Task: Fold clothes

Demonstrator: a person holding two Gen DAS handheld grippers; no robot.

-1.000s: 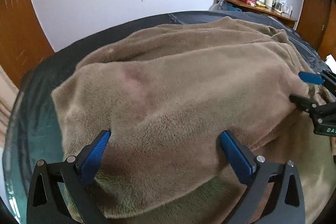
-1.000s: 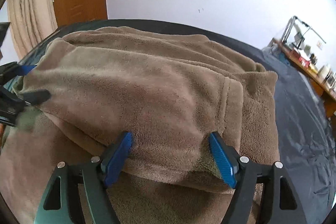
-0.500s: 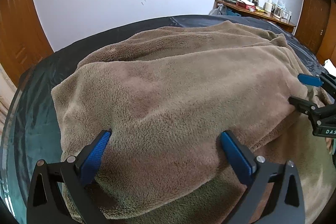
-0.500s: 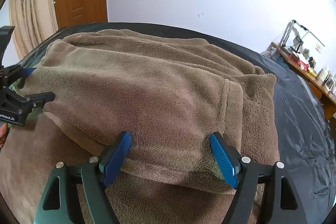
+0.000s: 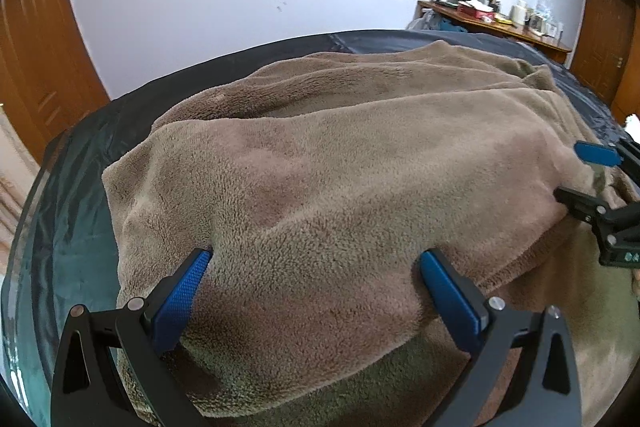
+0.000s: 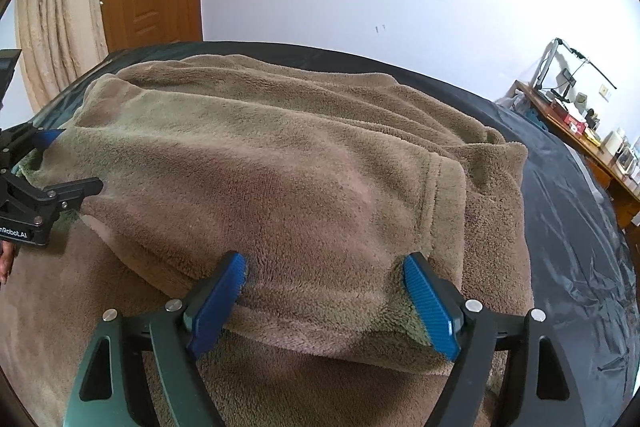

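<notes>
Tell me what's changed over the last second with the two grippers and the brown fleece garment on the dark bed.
Very little. The right gripper has just been opening slightly, its jaws spread wide with the folded edge of the brown fleece garment between them. The left gripper also straddles the fold with wide jaws, barely shifted. The garment lies folded as before on the dark bed cover.

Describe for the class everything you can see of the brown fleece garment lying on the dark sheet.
The brown fleece garment is thick, plush and taupe, with a stitched hem band along its right edge. It lies in loose layers on the dark sheet, an upper flap doubled over a lower layer that spreads toward the viewer. The left gripper and right gripper each straddle the flap's near folded edge with blue pads wide apart, the fabric bulging between them; the right gripper's jaws have just been opening.
</notes>
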